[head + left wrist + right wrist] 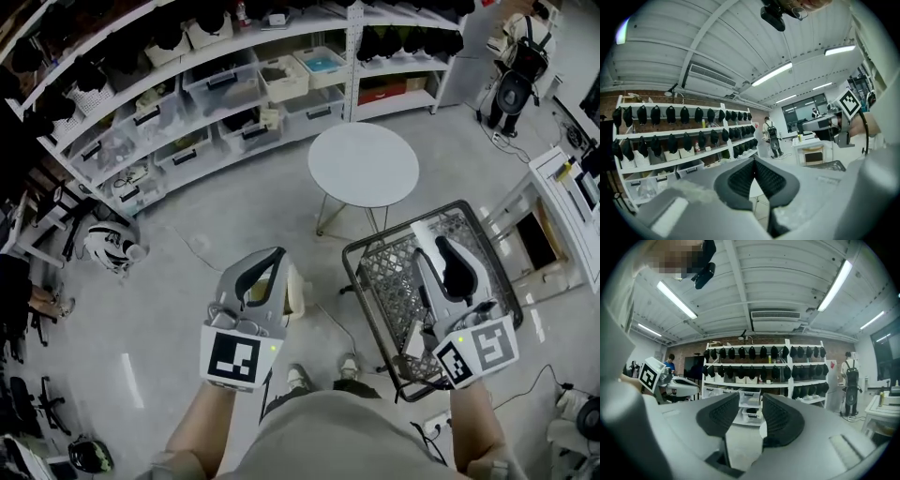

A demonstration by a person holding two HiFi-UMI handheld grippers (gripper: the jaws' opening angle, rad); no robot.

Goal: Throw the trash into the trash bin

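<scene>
In the head view my right gripper (441, 242) hangs over the wire-mesh bin (370, 281) on the floor at right. Its jaws stand apart in the right gripper view (750, 401), and a small white scrap (762, 430) shows low against one pad. White paper (424, 232) lies in the bin just past the fingertips. My left gripper (272, 255) is held left of the bin, its pads meeting at the tip (754, 164) with nothing seen between them. A cream crumpled thing (296, 296) shows beside and below it; I cannot tell whether it is held.
A round white table (364, 164) stands just beyond the bin. Long shelves (216, 103) with plastic boxes and black caps run along the far side. A white cabinet (562, 202) is at right, a person with a backpack (520, 56) far right.
</scene>
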